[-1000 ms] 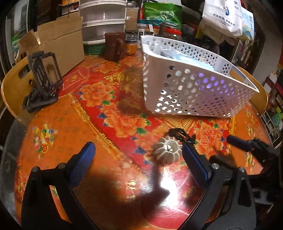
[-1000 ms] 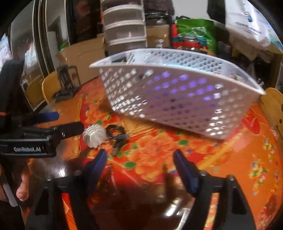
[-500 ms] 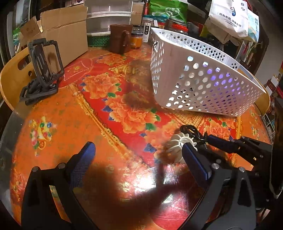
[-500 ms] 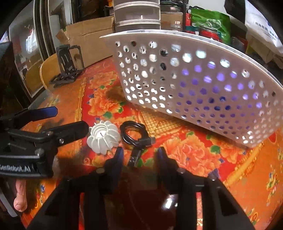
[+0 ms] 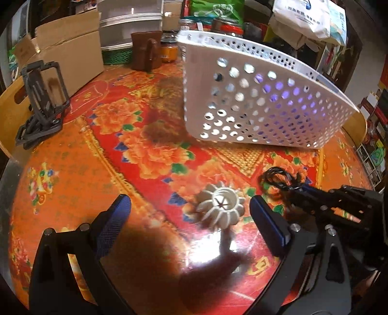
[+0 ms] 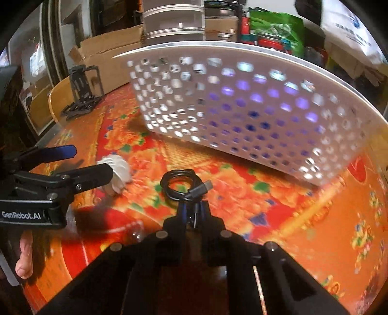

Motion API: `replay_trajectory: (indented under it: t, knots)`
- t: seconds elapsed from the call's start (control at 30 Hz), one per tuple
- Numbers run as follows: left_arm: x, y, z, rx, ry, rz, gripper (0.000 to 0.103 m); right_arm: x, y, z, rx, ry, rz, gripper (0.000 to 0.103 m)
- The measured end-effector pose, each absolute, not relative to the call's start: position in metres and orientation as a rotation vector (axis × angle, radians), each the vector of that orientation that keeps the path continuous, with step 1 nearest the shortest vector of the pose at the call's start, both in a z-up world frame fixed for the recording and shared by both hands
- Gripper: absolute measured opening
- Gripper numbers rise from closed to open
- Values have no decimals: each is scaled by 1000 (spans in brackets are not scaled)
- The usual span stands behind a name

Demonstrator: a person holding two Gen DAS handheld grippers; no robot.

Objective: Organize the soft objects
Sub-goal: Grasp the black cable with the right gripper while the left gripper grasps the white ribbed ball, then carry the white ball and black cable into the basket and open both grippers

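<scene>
Two soft things lie on the table [image 5: 80,174] in front of the white perforated basket [image 5: 262,104]: a white ribbed pumpkin-shaped piece [image 5: 220,208] and a coiled black cable [image 6: 180,185]. The left gripper [image 5: 189,220] stands wide, its blue-padded fingers [image 5: 114,223] on either side of the ribbed piece without touching it. The right gripper [image 6: 192,213] is pinched narrow on the cable, close under its plug end, and the coil sits just ahead of the fingertips (whether it is off the table cannot be told).

From the right wrist view the left gripper reaches in from the side and partly covers the ribbed piece. The basket stands near the far side of both things, with something purple showing through its holes; what it is cannot be made out.

Around them, a black folding stand [image 5: 41,104] sits at the table's left edge beside a cardboard box [image 5: 68,55]. Behind the basket's left corner stand a brown mug [image 5: 145,53] and an orange jar [image 5: 168,52], with a stack of clear plastic drawers [image 5: 131,26], a green bag [image 5: 213,11] and a white shopping bag [image 5: 305,17] farther back.

A glossy red and orange flowered covering lies over the round table and throws back glare. Light wooden chair backs [image 5: 9,116] show at its rim, in a crowded, dim room.
</scene>
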State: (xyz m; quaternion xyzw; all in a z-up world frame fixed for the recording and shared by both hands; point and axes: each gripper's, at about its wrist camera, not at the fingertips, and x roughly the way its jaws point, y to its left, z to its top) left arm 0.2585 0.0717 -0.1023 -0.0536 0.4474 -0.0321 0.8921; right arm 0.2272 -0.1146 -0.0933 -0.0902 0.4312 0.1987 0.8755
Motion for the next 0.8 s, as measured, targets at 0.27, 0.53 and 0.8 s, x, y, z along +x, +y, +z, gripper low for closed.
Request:
replay_trajectory:
  t: [0.27,0.53,0.8]
  knots:
    - [260,55,-108,-88,933,-69,60,221,-147,-86,-139,876,404,9]
    - [251,37,-103,-24,895,-57,41,211,-158,-76,-114,842,426,7]
    - [242,27,-89,-30,855,-83,41,201,-164,-69,-123,813,443,6]
